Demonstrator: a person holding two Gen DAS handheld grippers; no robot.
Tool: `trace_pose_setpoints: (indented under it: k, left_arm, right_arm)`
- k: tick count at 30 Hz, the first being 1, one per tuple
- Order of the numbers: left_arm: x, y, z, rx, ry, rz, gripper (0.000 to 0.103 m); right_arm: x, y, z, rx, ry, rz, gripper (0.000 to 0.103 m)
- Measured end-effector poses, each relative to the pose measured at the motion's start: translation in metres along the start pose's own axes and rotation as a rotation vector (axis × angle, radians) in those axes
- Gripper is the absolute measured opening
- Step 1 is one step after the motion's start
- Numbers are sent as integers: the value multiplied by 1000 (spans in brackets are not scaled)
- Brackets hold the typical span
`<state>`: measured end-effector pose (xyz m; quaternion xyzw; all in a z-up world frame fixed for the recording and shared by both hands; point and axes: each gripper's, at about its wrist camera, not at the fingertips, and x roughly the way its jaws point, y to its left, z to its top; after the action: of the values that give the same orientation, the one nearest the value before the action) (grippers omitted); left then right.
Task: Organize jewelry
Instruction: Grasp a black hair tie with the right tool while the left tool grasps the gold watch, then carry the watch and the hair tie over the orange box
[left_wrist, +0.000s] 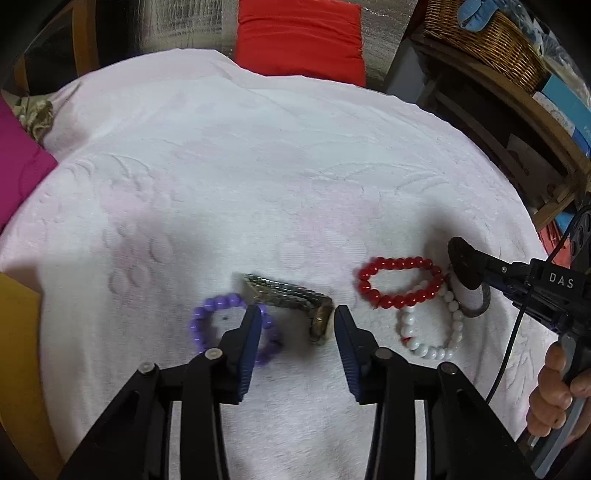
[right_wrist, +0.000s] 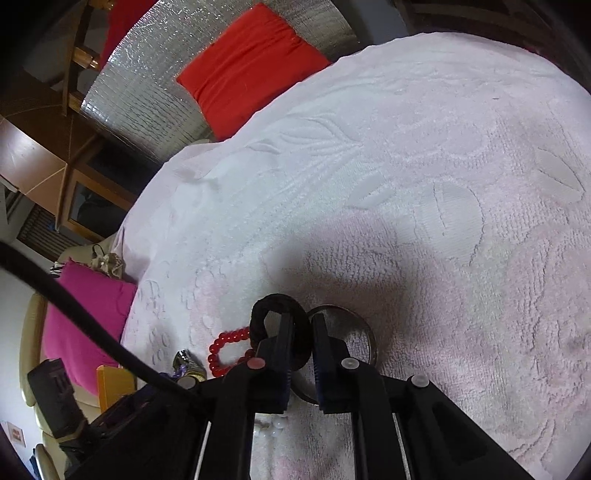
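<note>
Left gripper (left_wrist: 297, 314) jaws part-open, straddling wristwatch (left_wrist: 295, 301) (band runs up-left). Right gripper (right_wrist: 303, 325) clamps black hair tie (right_wrist: 275, 304).

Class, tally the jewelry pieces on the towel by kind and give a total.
Beaded bracelets: 3, purple, red, white
Metal watch: 1
Metal bangle: 1
Black fabric band: 1
Total: 6
</note>
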<state>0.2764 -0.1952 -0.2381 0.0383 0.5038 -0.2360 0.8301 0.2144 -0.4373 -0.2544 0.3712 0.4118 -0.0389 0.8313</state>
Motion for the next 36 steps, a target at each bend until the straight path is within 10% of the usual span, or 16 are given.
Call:
trace_pose_setpoints:
  k: [12,36]
  left_arm:
    - [19,-17,4,12,20,-61,14]
    - [-47,0,9,-37,-181,-79,13]
  right_arm:
    - [5,-2,3,9,7,11,11]
    - [-6,33,-8,-74,-64,115,11]
